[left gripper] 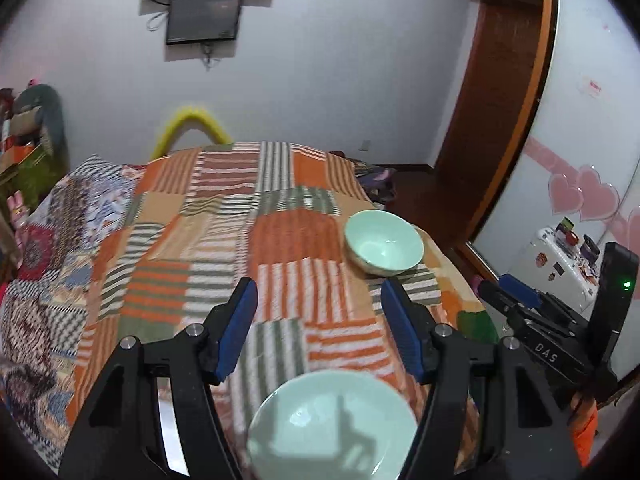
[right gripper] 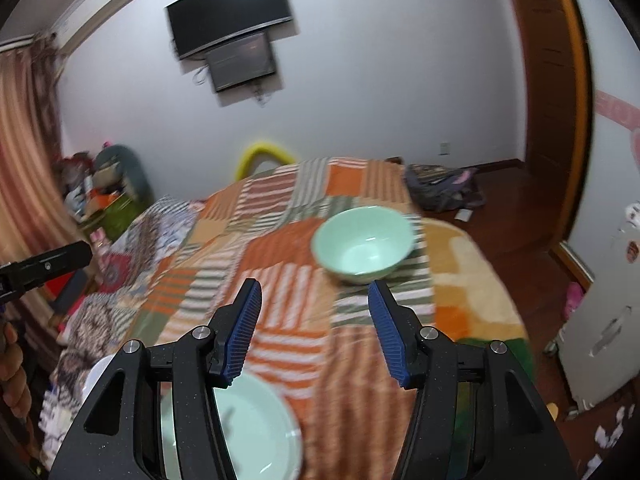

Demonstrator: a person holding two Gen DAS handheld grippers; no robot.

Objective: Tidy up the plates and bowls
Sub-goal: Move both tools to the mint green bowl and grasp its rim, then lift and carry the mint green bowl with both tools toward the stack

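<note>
A bowl [left gripper: 383,242] sits upright on the bedspread [left gripper: 224,216]; both the left gripper [left gripper: 320,300] and right gripper [right gripper: 314,300] hang above, jaws apart and empty.

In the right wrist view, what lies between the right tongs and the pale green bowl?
Only bare striped patchwork blanket lies between the open right tongs and the pale green bowl.

My left gripper [left gripper: 318,312] is matte black plastic with ribbed blue rubber pads [left gripper: 240,328] and round silver screw heads. My right gripper [right gripper: 314,312] is built alike; its black body, right of the pale green ceramic bowl [left gripper: 384,242], carries white "DAS" lettering and a green light.
</note>
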